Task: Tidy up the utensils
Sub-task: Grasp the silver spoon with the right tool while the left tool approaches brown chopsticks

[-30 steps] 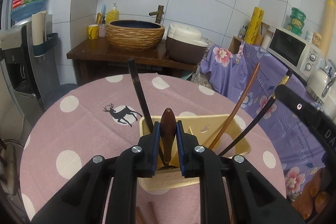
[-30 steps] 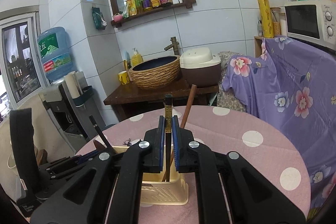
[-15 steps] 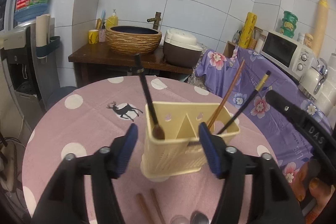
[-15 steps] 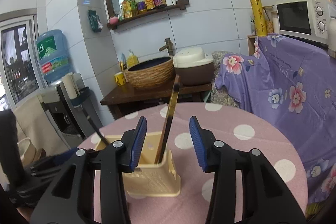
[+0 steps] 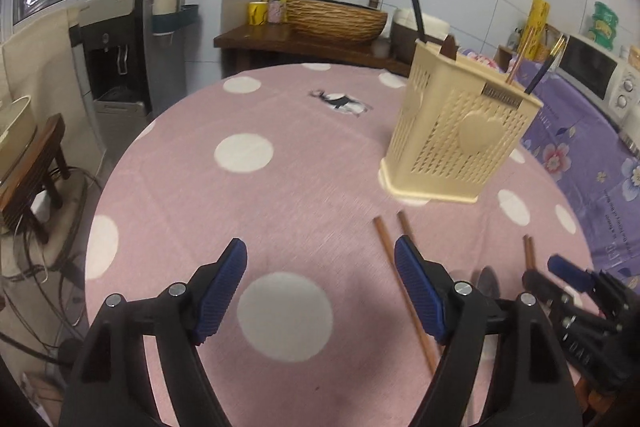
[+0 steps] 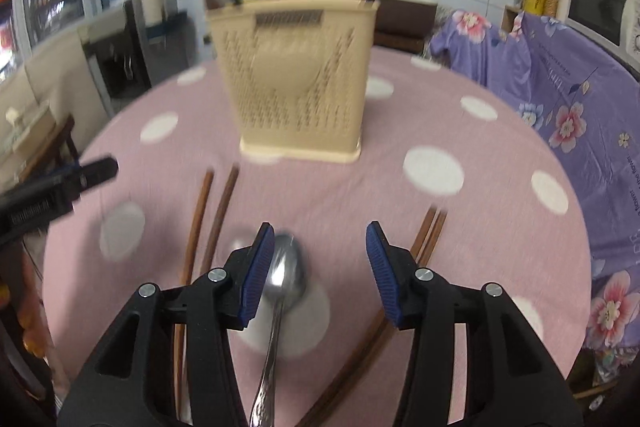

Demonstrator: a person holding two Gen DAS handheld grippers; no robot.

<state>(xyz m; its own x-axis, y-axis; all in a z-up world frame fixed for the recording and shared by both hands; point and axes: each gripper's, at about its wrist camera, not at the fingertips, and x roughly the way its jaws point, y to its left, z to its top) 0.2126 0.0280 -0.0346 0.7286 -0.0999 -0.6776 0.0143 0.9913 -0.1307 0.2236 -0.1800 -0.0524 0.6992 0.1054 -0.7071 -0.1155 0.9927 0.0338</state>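
A cream perforated utensil holder stands on the pink dotted table. It holds a black-handled utensil, a brown handle tip and two slanted chopsticks. My left gripper hovers low over bare cloth to the holder's left, its jaws opening with nothing between them. My right gripper hangs over a metal spoon that lies on the table close to its left finger. Its jaws are opening and its pads are off the spoon. Brown chopsticks lie to the left, and another pair to the right.
A purple floral cloth covers furniture right of the table, with a microwave behind. A dark wooden counter with a woven basin stands beyond the table. A water dispenser and a small wooden stool stand at the left.
Both grippers let go of the utensils they had set in the holder and opened. They drew back and sank toward the table; the right one now hangs over the spoon.
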